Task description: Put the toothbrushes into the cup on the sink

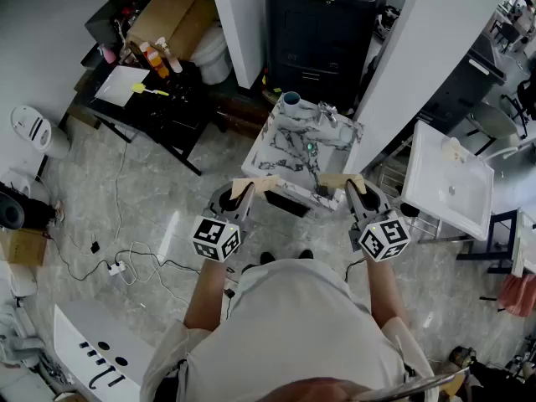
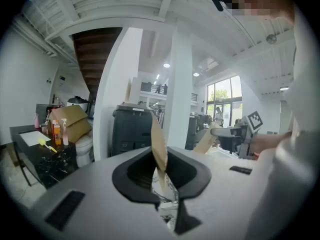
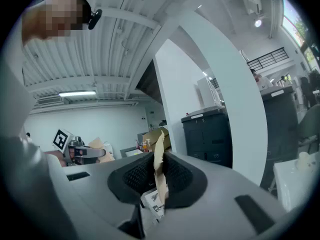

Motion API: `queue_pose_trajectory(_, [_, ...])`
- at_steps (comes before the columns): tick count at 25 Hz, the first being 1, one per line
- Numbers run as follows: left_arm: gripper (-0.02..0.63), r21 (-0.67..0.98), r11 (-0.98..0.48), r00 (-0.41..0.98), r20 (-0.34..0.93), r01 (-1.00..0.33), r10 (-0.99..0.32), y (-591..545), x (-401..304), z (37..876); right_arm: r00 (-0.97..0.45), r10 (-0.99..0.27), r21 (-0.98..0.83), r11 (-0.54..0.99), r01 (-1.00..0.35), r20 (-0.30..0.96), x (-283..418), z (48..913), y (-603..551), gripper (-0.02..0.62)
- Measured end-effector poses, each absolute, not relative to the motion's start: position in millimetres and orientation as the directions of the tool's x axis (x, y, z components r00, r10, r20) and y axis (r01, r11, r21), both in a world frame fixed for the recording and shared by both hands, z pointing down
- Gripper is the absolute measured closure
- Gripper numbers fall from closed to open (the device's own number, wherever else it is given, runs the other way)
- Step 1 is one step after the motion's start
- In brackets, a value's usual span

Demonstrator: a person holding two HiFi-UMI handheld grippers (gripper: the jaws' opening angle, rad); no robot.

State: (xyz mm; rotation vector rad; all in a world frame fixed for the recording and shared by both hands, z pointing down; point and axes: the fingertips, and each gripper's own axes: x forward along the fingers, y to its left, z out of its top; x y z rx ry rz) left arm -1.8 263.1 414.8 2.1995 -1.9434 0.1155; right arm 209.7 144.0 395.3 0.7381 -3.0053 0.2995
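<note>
A marble-patterned sink point(image 1: 277, 154) stands in front of me in the head view, with a blue cup point(image 1: 291, 100) on its far left corner and a faucet point(image 1: 327, 114) beside it. A small green thing point(image 1: 310, 147) lies in the basin; I cannot tell whether it is a toothbrush. My left gripper point(image 1: 251, 186) hovers at the sink's front left edge and my right gripper point(image 1: 350, 182) at its front right edge. In the gripper views the tan-taped fingers of the left gripper point(image 2: 156, 130) and the right gripper point(image 3: 159, 140) lie together with nothing between them.
A black cabinet point(image 1: 322, 23) stands behind the sink. At the left are a black table point(image 1: 142, 107) with bottles, a white sheet and a yellow item point(image 1: 149, 90), a cardboard box point(image 1: 172, 13) and a toilet point(image 1: 211, 53). A white basin point(image 1: 452, 187) stands right. Cables point(image 1: 126, 266) cross the floor.
</note>
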Motion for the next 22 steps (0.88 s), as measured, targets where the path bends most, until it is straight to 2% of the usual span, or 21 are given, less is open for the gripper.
queue_pose_trajectory(22, [0.552,0.096,-0.133,0.15,0.193,-0.986,-0.97,281,-13,416,-0.87,-0.487,-0.172,0.853,-0.493,0.074,199,389,166,0.524])
